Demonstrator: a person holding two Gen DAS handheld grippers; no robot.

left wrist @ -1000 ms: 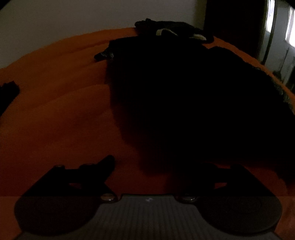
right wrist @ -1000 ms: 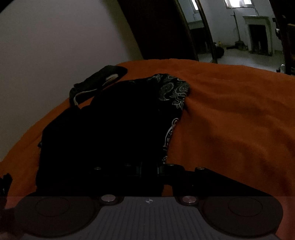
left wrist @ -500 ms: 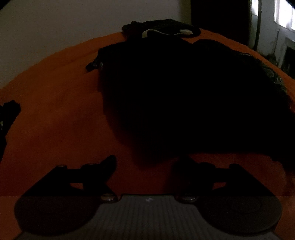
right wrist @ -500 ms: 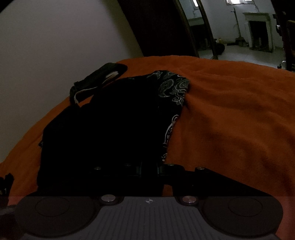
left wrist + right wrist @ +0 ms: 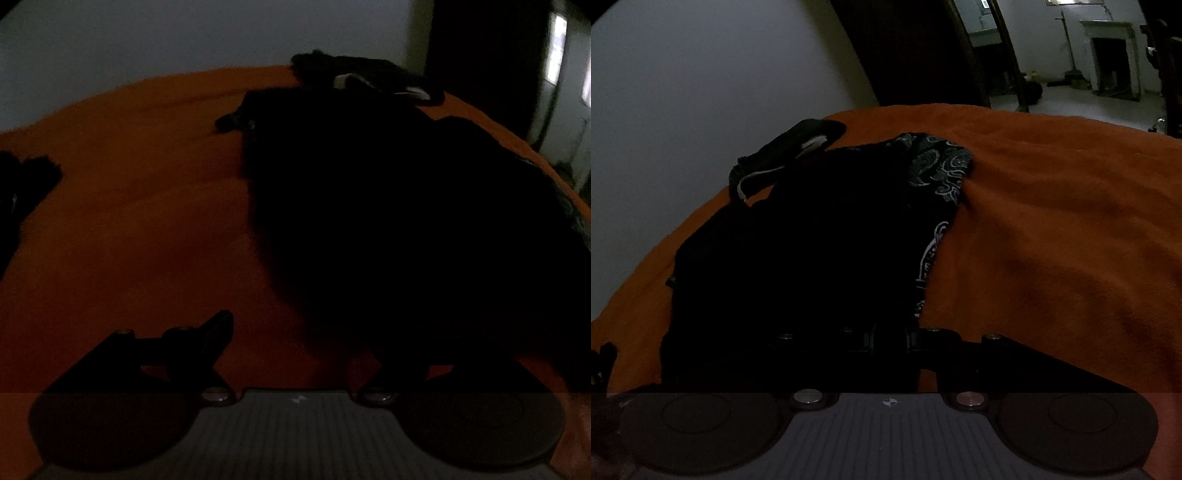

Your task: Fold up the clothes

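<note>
A black garment (image 5: pixel 388 206) with a pale paisley print along one edge (image 5: pixel 942 173) lies spread on the orange blanket (image 5: pixel 129 221). My left gripper (image 5: pixel 299 332) hangs open just before the garment's near edge. Its left finger (image 5: pixel 218 328) is over bare blanket, and its right finger is lost in the dark against the cloth. In the right wrist view my right gripper (image 5: pixel 888 338) has its jaws drawn close together on the garment's near hem (image 5: pixel 812 277), beside the printed edge.
A second dark piece with a white tag (image 5: pixel 369 79) lies at the far end of the blanket (image 5: pixel 1052 221), near the pale wall (image 5: pixel 701 92). More dark cloth (image 5: pixel 22 192) sits at the left edge. A dark doorway with a lit room beyond it (image 5: pixel 1071 55) lies past the bed.
The left wrist view swayed a little to one side and came back. The garment lies as before and the right gripper keeps its hold in the same spot.
</note>
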